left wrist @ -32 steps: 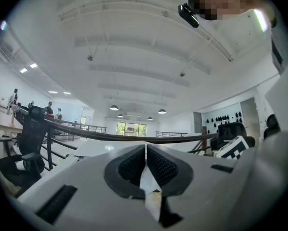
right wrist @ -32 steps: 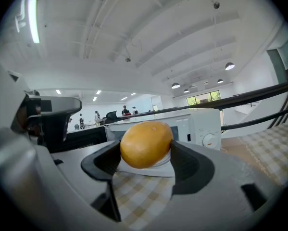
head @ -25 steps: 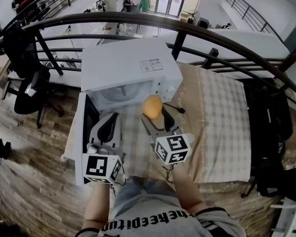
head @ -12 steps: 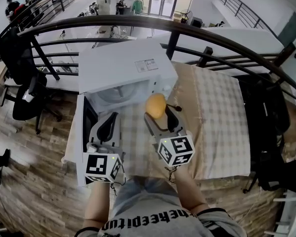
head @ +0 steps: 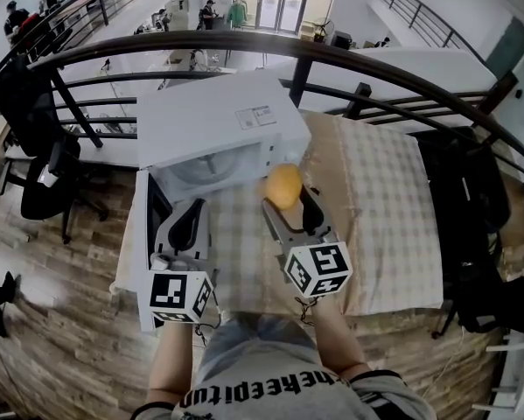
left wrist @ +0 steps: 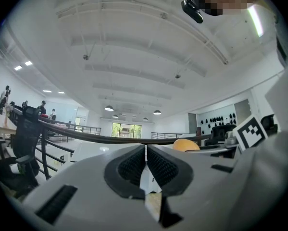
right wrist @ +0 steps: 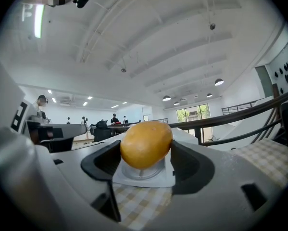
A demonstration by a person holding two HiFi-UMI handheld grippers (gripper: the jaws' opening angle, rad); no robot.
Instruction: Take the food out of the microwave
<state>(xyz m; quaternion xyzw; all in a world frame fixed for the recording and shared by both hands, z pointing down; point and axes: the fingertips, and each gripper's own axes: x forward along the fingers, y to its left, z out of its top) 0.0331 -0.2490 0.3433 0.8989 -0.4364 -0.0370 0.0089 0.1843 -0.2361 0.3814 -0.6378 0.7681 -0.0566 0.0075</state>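
A round orange-yellow piece of food [head: 283, 185] is held in the air in front of the white microwave [head: 211, 116], whose door [head: 144, 234] hangs open to the left. My right gripper [head: 287, 201] is shut on it, one jaw on each side. In the right gripper view the food [right wrist: 145, 144] fills the gap between the jaws of the right gripper [right wrist: 144, 161]. My left gripper [head: 185, 221] hovers by the open door, its jaws together with nothing between them. In the left gripper view the left gripper [left wrist: 146, 163] is shut, and the food [left wrist: 186, 145] shows to its right.
The microwave stands on a table with a beige checked cloth [head: 384, 199]. A dark curved railing [head: 349, 55] runs behind the table. An office chair [head: 43, 178] stands on the wooden floor to the left. Dark bags [head: 471, 199] lie to the right.
My right gripper has risen a little and drifted right with the food still in its jaws. The left gripper has stayed where it was.
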